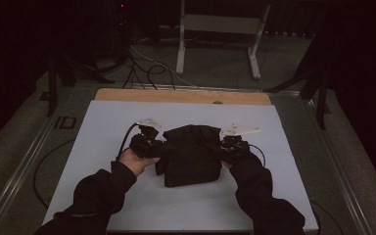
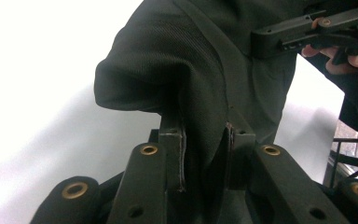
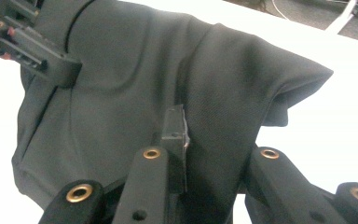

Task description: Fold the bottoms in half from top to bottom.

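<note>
A black garment (image 1: 191,154) lies bunched on the white sheet (image 1: 107,122) in the middle of the table. My left gripper (image 1: 149,144) pinches its left edge, and my right gripper (image 1: 231,144) pinches its right edge. In the left gripper view the dark cloth (image 2: 191,79) is clamped between the two pads, with the other gripper (image 2: 317,30) beyond it. In the right gripper view the cloth (image 3: 214,93) folds over and hides one jaw; the left gripper (image 3: 28,44) shows at the upper left. The garment's upper part is lifted between the two hands.
The white sheet covers most of the wooden table (image 1: 176,95). A metal frame stand (image 1: 220,29) and loose cables (image 1: 147,68) are on the floor behind the table. Bare sheet lies around the garment on all sides.
</note>
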Motion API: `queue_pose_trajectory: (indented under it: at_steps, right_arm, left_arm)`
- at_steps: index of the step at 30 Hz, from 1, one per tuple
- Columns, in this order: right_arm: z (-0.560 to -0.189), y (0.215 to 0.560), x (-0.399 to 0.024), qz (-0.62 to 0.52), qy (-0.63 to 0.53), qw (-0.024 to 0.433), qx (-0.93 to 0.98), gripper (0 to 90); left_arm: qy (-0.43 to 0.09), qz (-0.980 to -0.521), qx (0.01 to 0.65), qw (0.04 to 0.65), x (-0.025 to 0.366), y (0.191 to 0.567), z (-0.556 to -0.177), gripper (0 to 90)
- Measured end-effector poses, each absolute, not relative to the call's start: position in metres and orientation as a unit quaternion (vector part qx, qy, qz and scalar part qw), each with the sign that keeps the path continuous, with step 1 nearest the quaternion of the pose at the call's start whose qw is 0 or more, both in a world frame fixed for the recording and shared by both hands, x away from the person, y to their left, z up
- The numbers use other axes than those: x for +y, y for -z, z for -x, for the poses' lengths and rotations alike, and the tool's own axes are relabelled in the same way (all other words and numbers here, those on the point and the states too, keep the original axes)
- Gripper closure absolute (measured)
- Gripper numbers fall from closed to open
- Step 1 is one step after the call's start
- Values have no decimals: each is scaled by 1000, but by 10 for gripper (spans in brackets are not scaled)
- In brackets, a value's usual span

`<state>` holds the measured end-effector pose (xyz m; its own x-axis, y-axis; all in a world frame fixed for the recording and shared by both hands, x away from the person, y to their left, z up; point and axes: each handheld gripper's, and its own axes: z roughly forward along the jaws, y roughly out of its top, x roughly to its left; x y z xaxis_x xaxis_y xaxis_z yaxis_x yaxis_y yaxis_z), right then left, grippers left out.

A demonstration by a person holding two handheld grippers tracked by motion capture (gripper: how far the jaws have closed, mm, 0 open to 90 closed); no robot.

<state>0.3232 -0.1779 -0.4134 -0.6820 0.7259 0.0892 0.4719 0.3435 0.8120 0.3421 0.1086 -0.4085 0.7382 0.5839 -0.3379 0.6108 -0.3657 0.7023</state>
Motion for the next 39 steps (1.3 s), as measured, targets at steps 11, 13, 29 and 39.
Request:
queue_pose_trajectory:
  at_steps: [11,13,29,39]
  right_arm:
    - [-329,410,-152,-368,-449,140,803,755]
    - [-329,409,-150,-368,-452,137,801,755]
    - [-335,410,-148,-381,-447,148,795,754]
    - [-347,424,-153,-401,-432,131,797,754]
  left_arm:
    - [8,-824,366,432,135,403,-348,745]
    - [7,-826,363,431,138,402,-349,745]
    - [23,-827,355,435,136,406,-360,744]
    - [44,-825,365,429,132,428,-375,743]
